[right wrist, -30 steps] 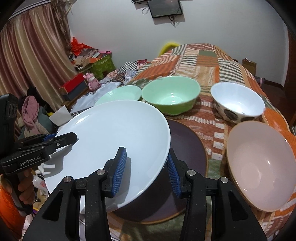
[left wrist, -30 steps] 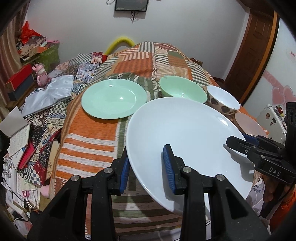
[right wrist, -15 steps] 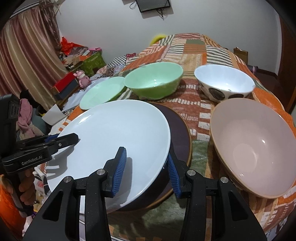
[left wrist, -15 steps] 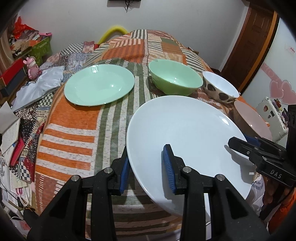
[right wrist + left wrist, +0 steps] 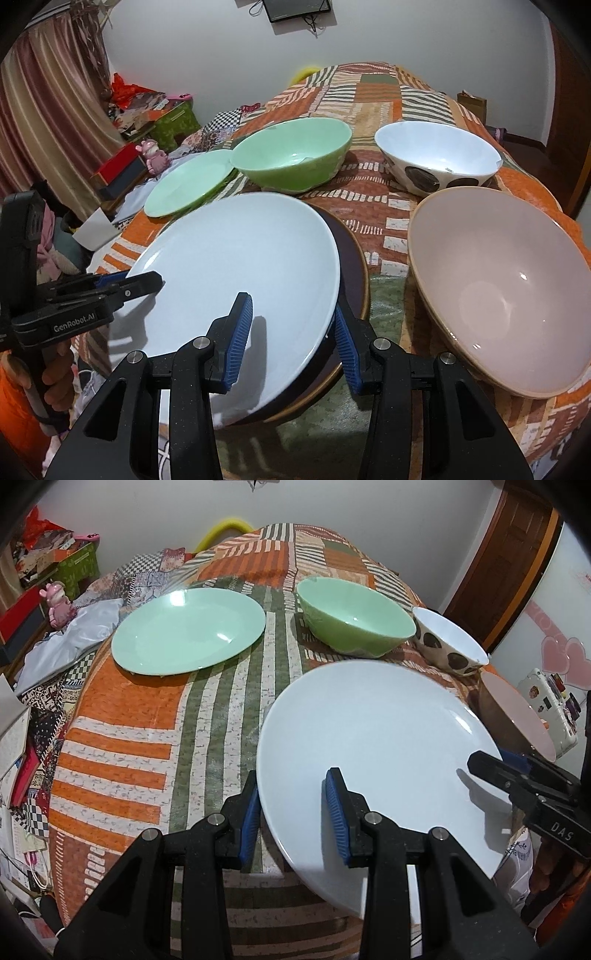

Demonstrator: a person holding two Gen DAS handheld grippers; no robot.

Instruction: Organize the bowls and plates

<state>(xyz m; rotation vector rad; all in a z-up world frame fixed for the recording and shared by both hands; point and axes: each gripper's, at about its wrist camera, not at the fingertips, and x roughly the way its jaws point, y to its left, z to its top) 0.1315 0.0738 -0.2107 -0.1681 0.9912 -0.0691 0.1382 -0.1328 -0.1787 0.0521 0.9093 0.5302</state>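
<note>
Hand-held grippers [image 5: 291, 812] [image 5: 291, 332] clamp white plate [image 5: 240, 266] over dark plate [image 5: 354, 266].

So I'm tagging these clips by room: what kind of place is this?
Most likely a bedroom at home, not a kitchen. The dishes sit on a patchwork quilt spread over what looks like a bed, curtains hang at the side, and a pink plush toy lies among boxes and clutter.
</note>
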